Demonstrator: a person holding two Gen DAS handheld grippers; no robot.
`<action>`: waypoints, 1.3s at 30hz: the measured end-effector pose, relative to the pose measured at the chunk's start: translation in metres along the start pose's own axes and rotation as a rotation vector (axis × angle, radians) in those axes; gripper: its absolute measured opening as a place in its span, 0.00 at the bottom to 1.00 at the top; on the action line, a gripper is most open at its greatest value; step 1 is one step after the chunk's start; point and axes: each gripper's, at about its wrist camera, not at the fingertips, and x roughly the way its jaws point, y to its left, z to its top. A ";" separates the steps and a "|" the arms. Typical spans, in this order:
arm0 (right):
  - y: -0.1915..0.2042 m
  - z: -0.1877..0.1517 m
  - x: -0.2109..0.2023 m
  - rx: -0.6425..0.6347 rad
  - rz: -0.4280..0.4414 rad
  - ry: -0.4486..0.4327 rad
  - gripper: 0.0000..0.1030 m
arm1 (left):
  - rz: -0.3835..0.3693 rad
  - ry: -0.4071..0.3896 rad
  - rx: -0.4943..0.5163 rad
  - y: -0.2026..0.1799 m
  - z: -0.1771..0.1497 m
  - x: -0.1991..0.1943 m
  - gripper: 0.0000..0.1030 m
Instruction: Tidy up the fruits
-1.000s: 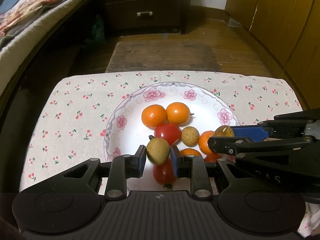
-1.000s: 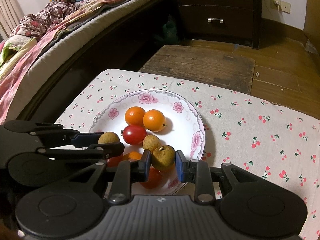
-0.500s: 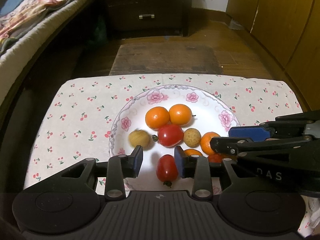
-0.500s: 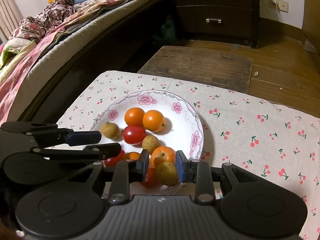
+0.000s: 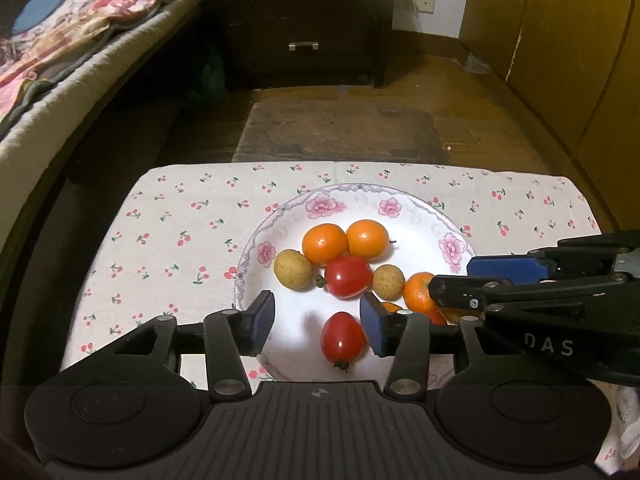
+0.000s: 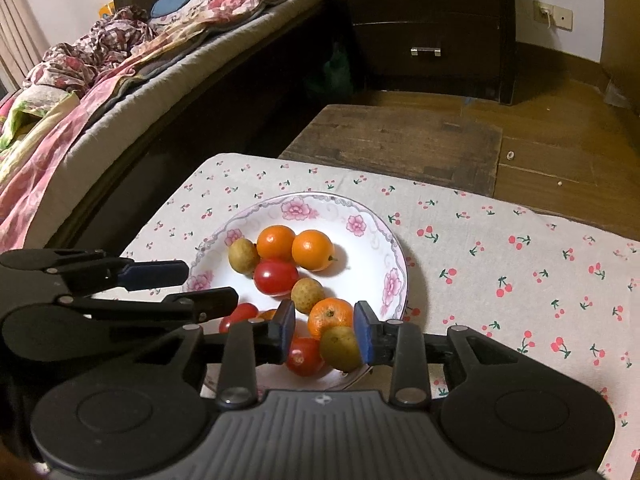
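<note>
Both tongs empty and open over the plate: left tongs nearest the tomato, right tongs nearest the longan.

White floral plate holds all fruit: two oranges touching at the far side, third orange nearer (part hidden), tan longans left and centre, red tomatoes mid and near rim, another longan at near edge.
</note>
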 end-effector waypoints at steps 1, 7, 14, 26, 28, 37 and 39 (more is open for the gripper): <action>0.001 0.000 -0.001 0.000 0.000 -0.001 0.39 | 0.001 -0.002 -0.003 0.000 0.000 -0.001 0.56; 0.009 -0.001 -0.011 -0.032 -0.018 -0.027 0.39 | 0.006 -0.020 -0.027 0.004 -0.007 -0.012 0.63; 0.018 -0.007 -0.021 -0.067 -0.029 -0.050 0.43 | 0.020 -0.050 -0.064 0.010 -0.015 -0.027 0.71; 0.026 -0.031 -0.055 -0.080 -0.051 -0.076 0.49 | 0.065 -0.074 -0.080 0.005 -0.043 -0.047 0.92; 0.028 -0.037 -0.060 -0.081 -0.059 -0.077 0.49 | 0.070 -0.075 -0.096 0.007 -0.048 -0.049 0.94; 0.035 -0.067 -0.079 -0.040 -0.044 -0.073 0.50 | 0.130 -0.080 -0.109 0.008 -0.069 -0.064 1.00; 0.036 -0.071 -0.082 -0.033 -0.044 -0.072 0.50 | 0.139 -0.072 -0.091 0.005 -0.074 -0.065 1.00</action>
